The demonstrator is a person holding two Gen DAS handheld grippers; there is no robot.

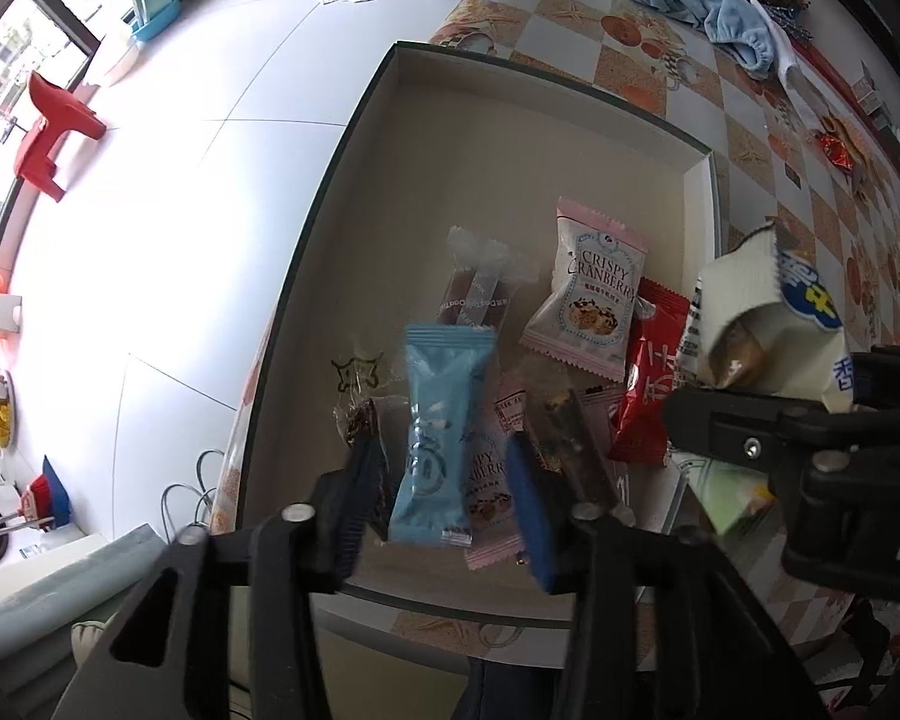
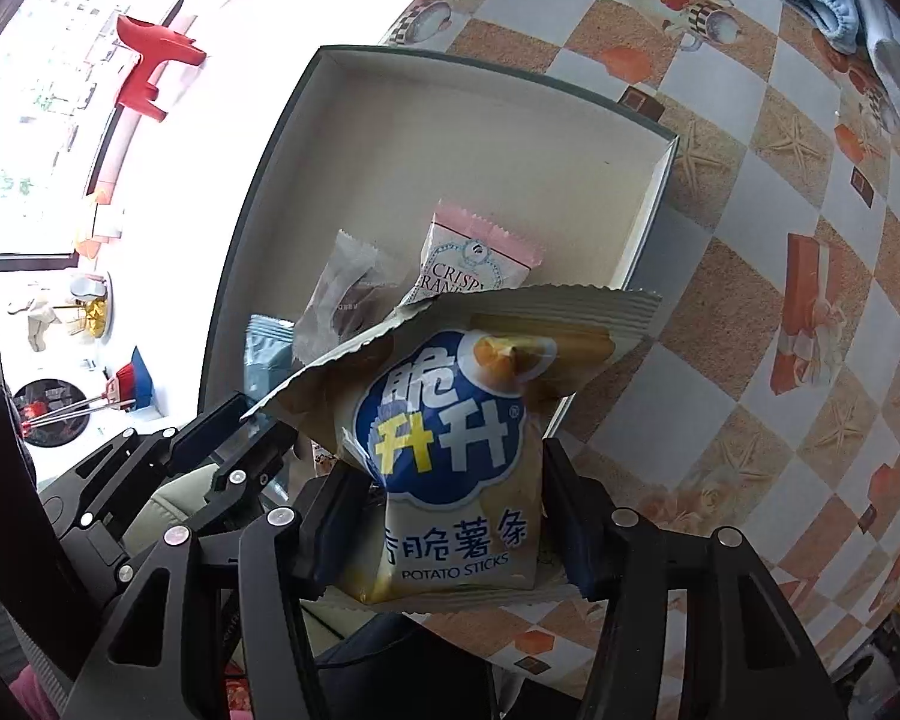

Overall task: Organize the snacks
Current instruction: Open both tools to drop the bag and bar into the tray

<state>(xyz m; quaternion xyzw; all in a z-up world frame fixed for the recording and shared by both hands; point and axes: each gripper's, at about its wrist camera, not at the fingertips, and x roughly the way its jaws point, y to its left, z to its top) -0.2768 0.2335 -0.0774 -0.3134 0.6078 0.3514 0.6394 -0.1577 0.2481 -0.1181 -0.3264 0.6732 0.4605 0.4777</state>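
A shallow cardboard box [image 1: 402,120] sits at the table's edge and holds several snack packets. My left gripper [image 1: 444,474] is over its near end, jaws wide, with a light-blue packet [image 1: 435,438] between the fingers but untouched by them. A Crispy Cranberry packet [image 1: 594,294] and a red packet [image 1: 648,390] lie further in. My right gripper [image 2: 444,516] is shut on a potato sticks bag [image 2: 456,450] and holds it above the box's [image 2: 648,228] right side. The bag also shows in the left wrist view [image 1: 768,324].
The table has a checkered cloth [image 2: 750,240]. A blue towel [image 1: 708,6] lies at its far end, with small red wrappers [image 1: 834,150] on the right. White floor [image 1: 180,210] with a red stool [image 1: 54,132] lies left of the table.
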